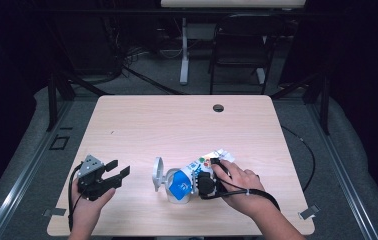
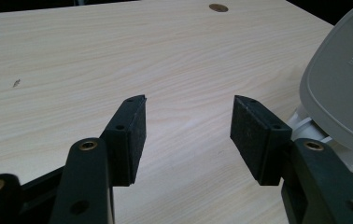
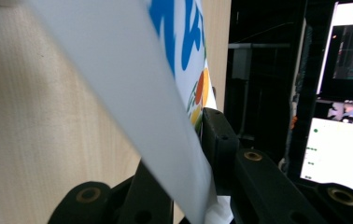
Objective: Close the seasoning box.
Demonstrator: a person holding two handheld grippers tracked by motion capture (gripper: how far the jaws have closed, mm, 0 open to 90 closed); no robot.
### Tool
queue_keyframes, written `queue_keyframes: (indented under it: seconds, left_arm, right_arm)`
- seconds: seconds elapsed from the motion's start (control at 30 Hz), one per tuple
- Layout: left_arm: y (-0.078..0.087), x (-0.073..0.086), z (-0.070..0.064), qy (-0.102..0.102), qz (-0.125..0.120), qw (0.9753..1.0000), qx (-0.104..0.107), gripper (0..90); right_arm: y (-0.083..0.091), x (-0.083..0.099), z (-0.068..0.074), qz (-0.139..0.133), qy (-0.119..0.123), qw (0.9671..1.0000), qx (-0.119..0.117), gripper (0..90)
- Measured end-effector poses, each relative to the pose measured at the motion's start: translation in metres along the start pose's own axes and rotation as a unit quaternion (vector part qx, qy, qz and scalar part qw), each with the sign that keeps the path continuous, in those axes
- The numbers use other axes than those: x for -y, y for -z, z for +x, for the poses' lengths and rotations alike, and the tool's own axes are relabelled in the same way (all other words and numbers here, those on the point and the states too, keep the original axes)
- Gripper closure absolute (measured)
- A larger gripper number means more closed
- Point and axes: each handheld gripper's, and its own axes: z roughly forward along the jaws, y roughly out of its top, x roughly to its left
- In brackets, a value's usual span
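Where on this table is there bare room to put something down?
The table's whole far half, up to the round hole, is bare. It is crowded near the front edge, around the right gripper, its printed pouch and white container.

A light wooden table (image 1: pixel 177 125) carries a small round hole (image 1: pixel 218 108) near its far edge and a tiny dark mark (image 2: pixel 16 83) on its left part. Behind it, on the grey floor (image 1: pixel 142 80), stand a dark folding chair (image 1: pixel 239 50) and a white table leg (image 1: pixel 184 50). In the right gripper view, lit screens (image 3: pixel 340 130) glow in a dark room.
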Motion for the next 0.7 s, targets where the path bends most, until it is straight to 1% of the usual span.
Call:
queue_keyframes:
  seconds: [0.03,0.07,0.1,0.2,0.27,0.33,0.37,0.47,0.5,0.53,0.7]
  left_arm:
    - [0.000,0.000,0.000,0.000,-0.001,1.0000,0.000,45.9]
    - [0.000,0.000,0.001,0.000,-0.001,1.0000,0.000,45.9]
    - [0.001,0.000,0.001,0.000,0.000,1.0000,-0.001,45.9]
    - [0.001,0.000,0.001,0.000,-0.001,1.0000,-0.001,45.9]
    - [0.001,0.000,0.001,0.000,0.000,1.0000,-0.001,45.9]
    - [0.001,0.000,0.001,-0.001,0.000,1.0000,-0.001,45.8]
    - [0.000,0.000,0.001,0.000,0.000,1.0000,-0.001,45.9]
    - [0.000,0.000,0.001,-0.001,0.001,1.0000,0.000,45.8]
    - [0.000,0.000,0.001,-0.001,0.001,1.0000,0.000,45.9]
    - [0.000,0.000,0.000,0.000,0.001,1.0000,0.000,45.8]
    - [0.000,0.000,0.000,0.001,-0.001,1.0000,0.001,45.8]
  right_arm:
    - [0.000,0.001,0.000,-0.003,-0.011,0.9999,-0.007,81.9]
    - [-0.002,0.002,0.000,-0.014,-0.020,0.9996,-0.012,82.0]
    - [-0.002,0.003,0.001,-0.016,-0.027,0.9994,-0.017,82.1]
    - [-0.004,0.005,0.002,-0.017,-0.049,0.9981,-0.034,82.4]
    - [-0.004,0.007,0.003,-0.018,-0.065,0.9967,-0.045,82.6]
    - [-0.004,0.008,0.004,-0.022,-0.078,0.9951,-0.056,82.8]
    - [-0.003,0.008,0.005,-0.020,-0.080,0.9949,-0.059,82.8]
    - [-0.005,0.010,0.008,-0.031,-0.104,0.9912,-0.076,83.0]
    - [-0.005,0.010,0.008,-0.029,-0.109,0.9905,-0.079,83.1]
    - [-0.006,0.011,0.009,-0.034,-0.119,0.9888,-0.083,83.1]
    - [-0.007,0.015,0.012,-0.045,-0.152,0.9830,-0.093,83.5]
